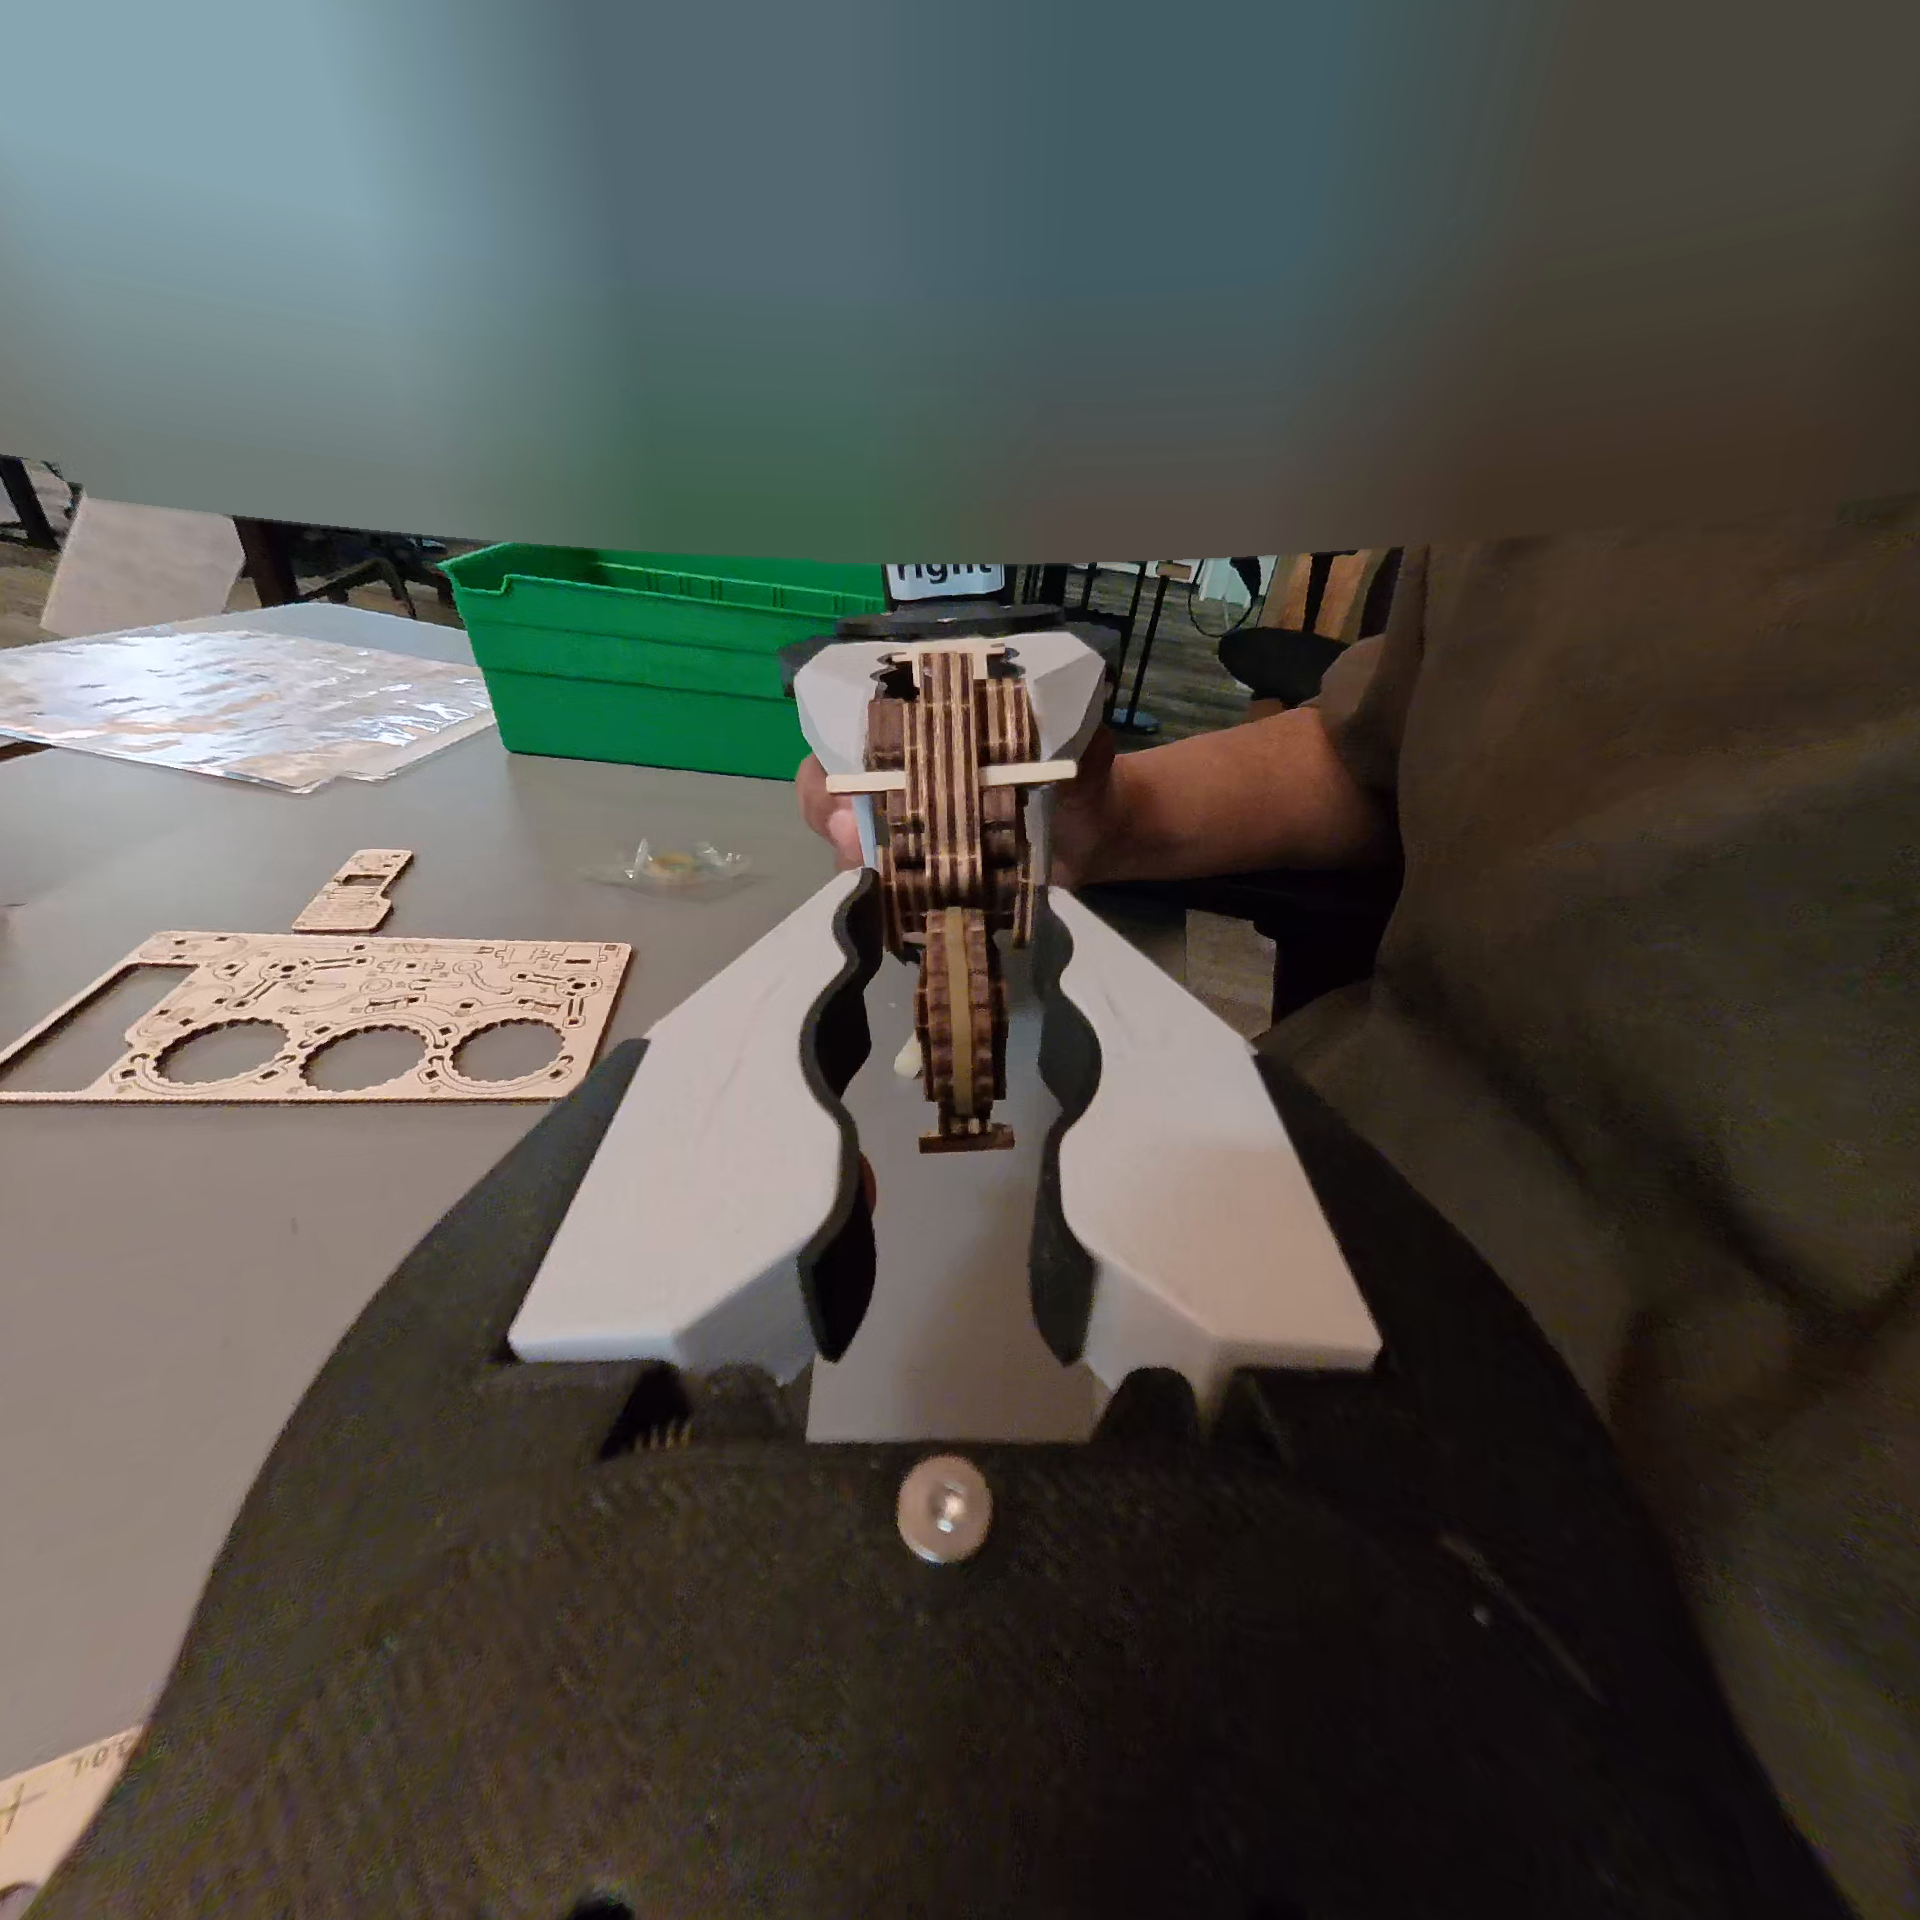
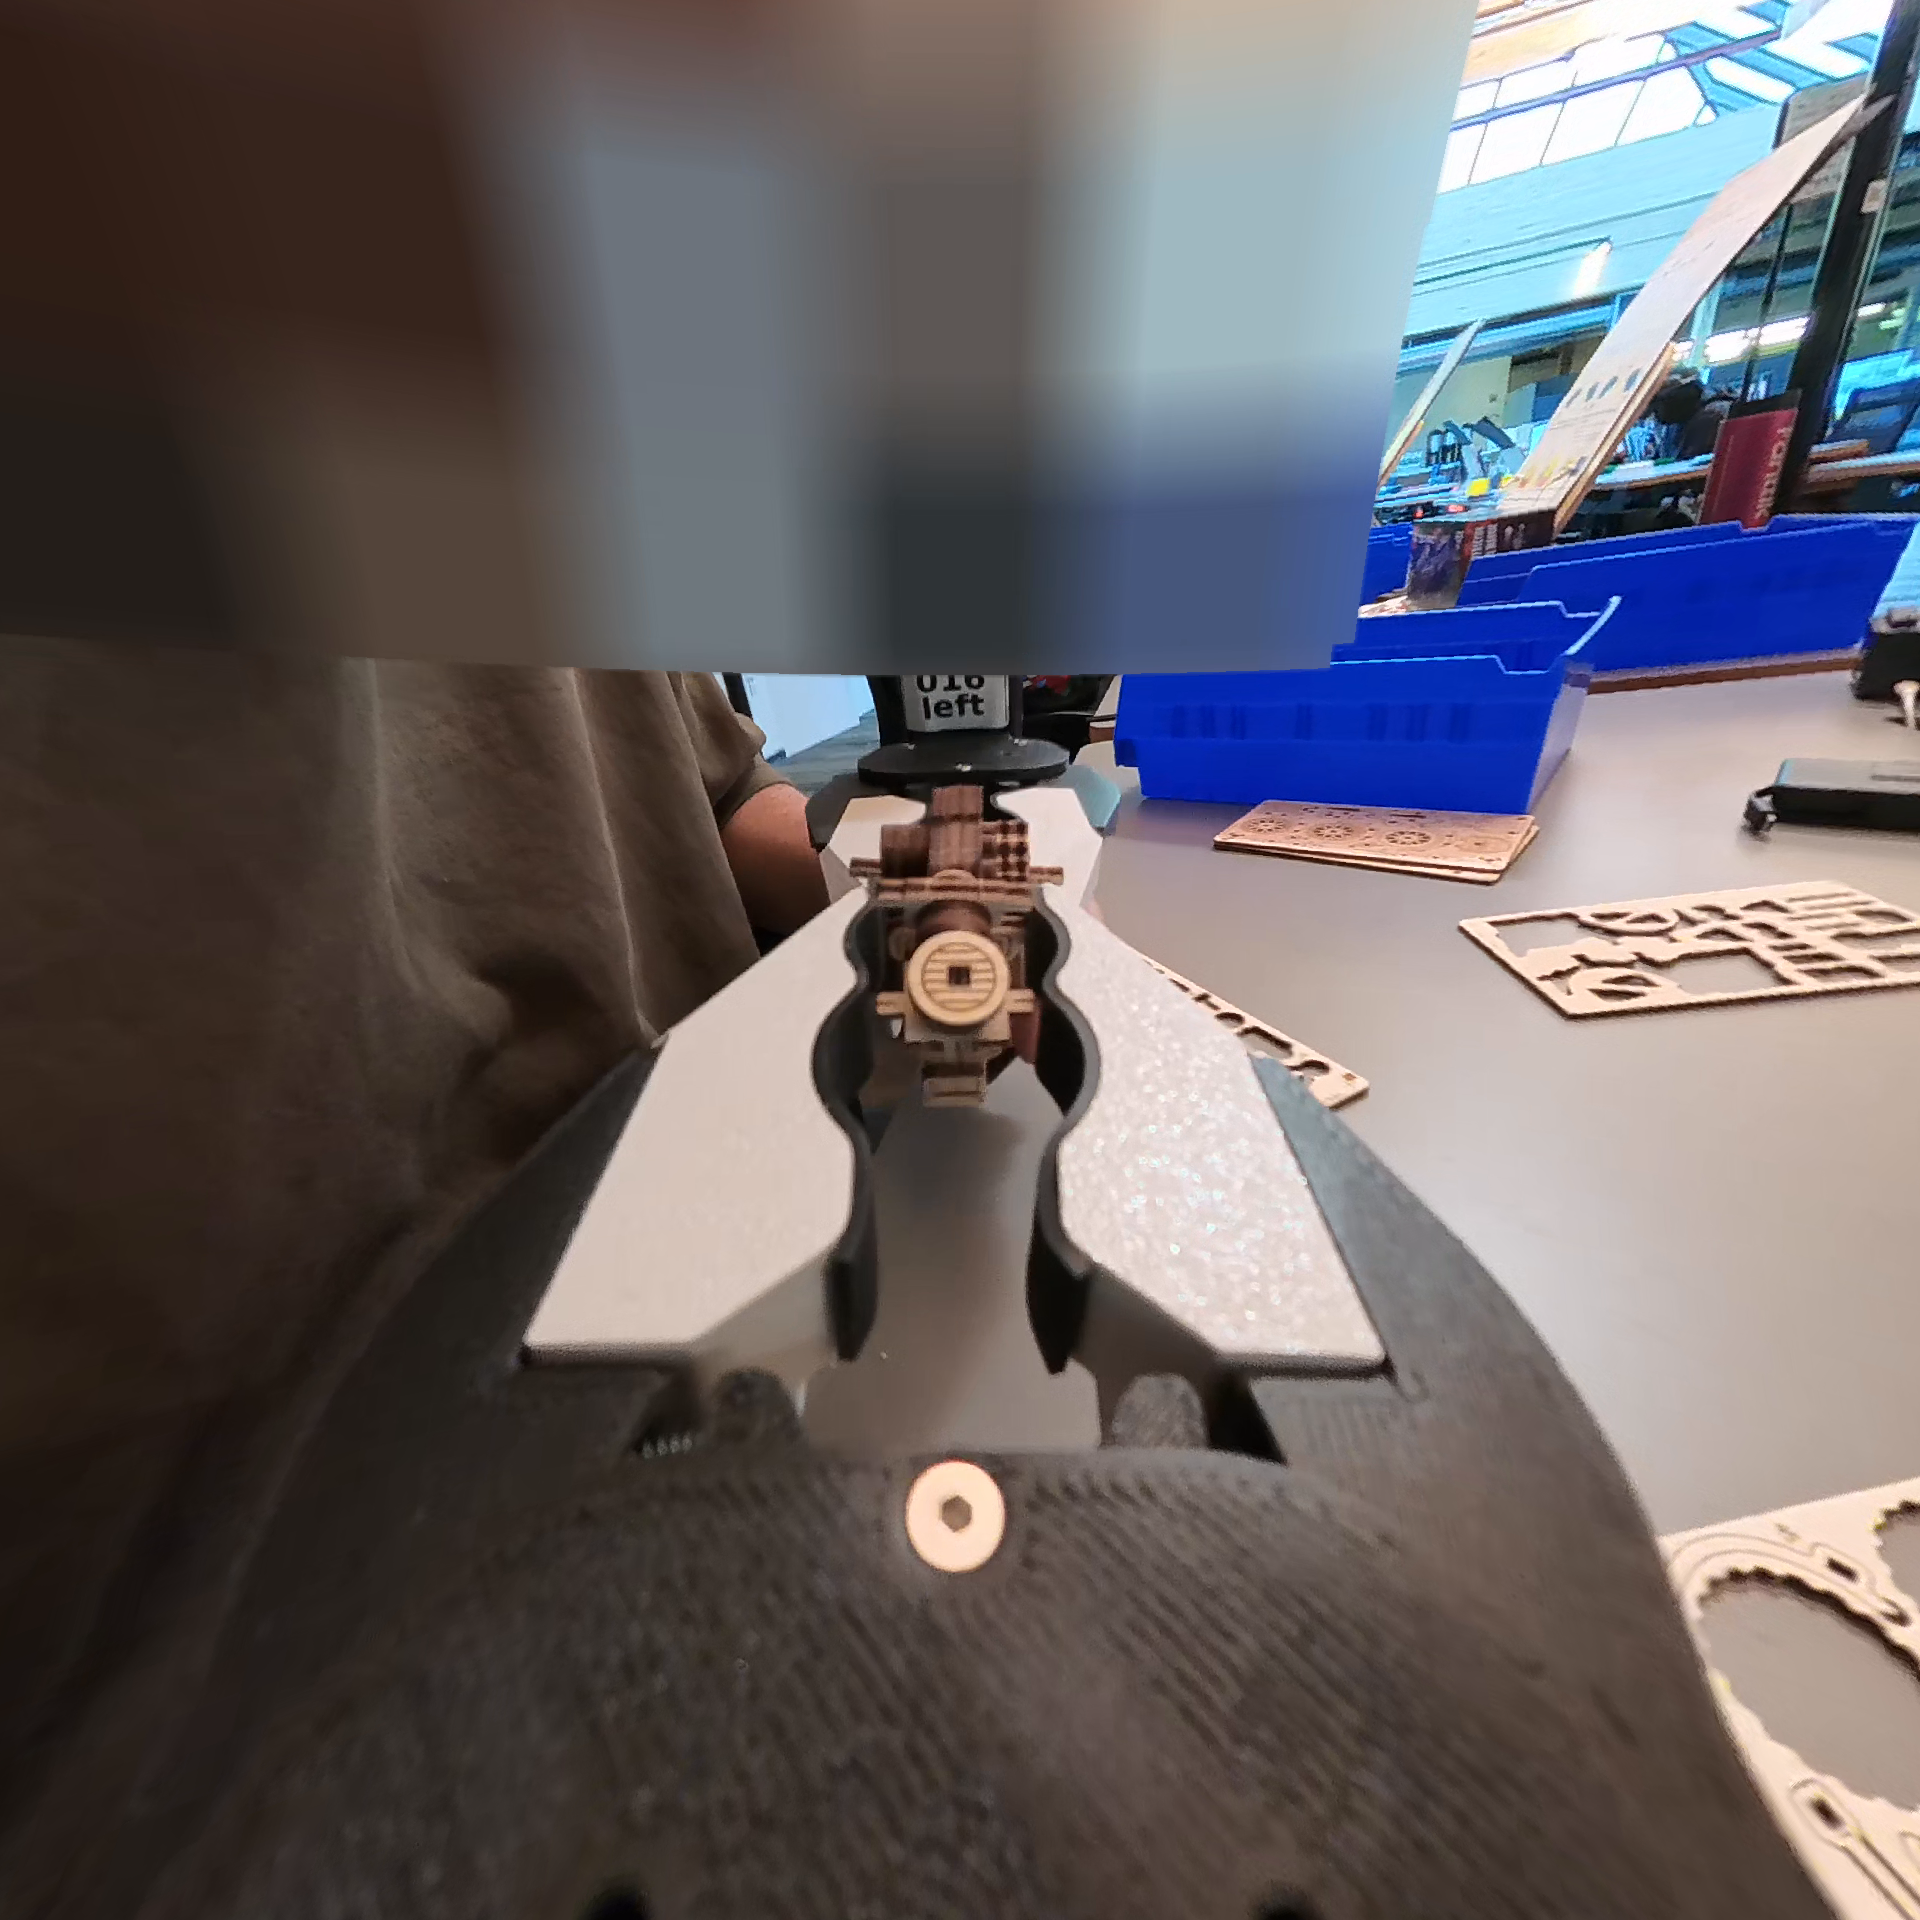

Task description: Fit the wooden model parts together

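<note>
A wooden model (image 1: 956, 821) of stacked brown layers with toothed edges and a pale cross pin is held in the air between both grippers. A narrower wheel-like part (image 1: 961, 1039) of it reaches in between my left fingers. My left gripper (image 1: 956, 909) is shut on the model's near end at the fingertips. My right gripper (image 1: 948, 717) faces it from beyond and clamps the far end. In the right wrist view the model (image 2: 951, 987) shows a pale round disc end-on. My right gripper (image 2: 951, 920) is shut on it, and the left gripper (image 2: 951, 821) holds it from the opposite side.
On the grey table (image 1: 208, 1247) lie a punched wooden sheet (image 1: 312, 1018), a small wooden piece (image 1: 353, 888), a small plastic bag (image 1: 675, 862), a foil sheet (image 1: 208, 696) and a green bin (image 1: 623, 665). Blue bins (image 2: 1351, 727) and more wooden sheets (image 2: 1704, 945) are right. A person's torso (image 2: 312, 987) is close.
</note>
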Tool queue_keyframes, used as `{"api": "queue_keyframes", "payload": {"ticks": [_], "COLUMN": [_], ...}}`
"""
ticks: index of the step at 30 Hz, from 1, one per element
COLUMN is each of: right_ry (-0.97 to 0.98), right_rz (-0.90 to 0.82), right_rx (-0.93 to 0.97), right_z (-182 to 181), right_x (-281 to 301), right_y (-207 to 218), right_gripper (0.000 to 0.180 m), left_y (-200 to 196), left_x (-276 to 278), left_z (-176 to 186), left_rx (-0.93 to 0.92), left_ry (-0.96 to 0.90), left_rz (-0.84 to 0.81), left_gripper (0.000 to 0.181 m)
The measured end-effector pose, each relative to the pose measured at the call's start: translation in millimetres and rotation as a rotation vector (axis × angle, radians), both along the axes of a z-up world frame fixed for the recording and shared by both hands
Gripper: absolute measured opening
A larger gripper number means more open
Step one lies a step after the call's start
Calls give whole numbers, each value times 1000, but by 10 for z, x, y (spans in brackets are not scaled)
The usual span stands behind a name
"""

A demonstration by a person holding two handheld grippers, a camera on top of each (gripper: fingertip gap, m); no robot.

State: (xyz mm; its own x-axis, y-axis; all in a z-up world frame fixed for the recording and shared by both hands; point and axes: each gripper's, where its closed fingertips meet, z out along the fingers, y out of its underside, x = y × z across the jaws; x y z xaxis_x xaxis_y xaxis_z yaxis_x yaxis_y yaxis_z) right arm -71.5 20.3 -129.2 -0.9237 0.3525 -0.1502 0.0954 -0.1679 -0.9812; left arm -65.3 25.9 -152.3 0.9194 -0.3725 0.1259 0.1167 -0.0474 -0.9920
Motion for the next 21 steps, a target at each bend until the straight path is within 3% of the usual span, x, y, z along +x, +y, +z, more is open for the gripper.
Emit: {"api": "queue_keyframes", "payload": {"ticks": [10, 21], "right_ry": [-49, -77], "right_rz": [-34, -41], "right_rx": [-15, -13], "right_z": [-28, -61], "right_x": [-85, -119], "right_y": [22, 0], "right_gripper": [25, 25], "left_y": [16, 33], "left_x": [-26, -81], "left_z": [-35, -41], "left_rx": [-8, -21], "left_ry": [-29, -62], "left_rz": [17, 44], "left_gripper": [34, 27]}}
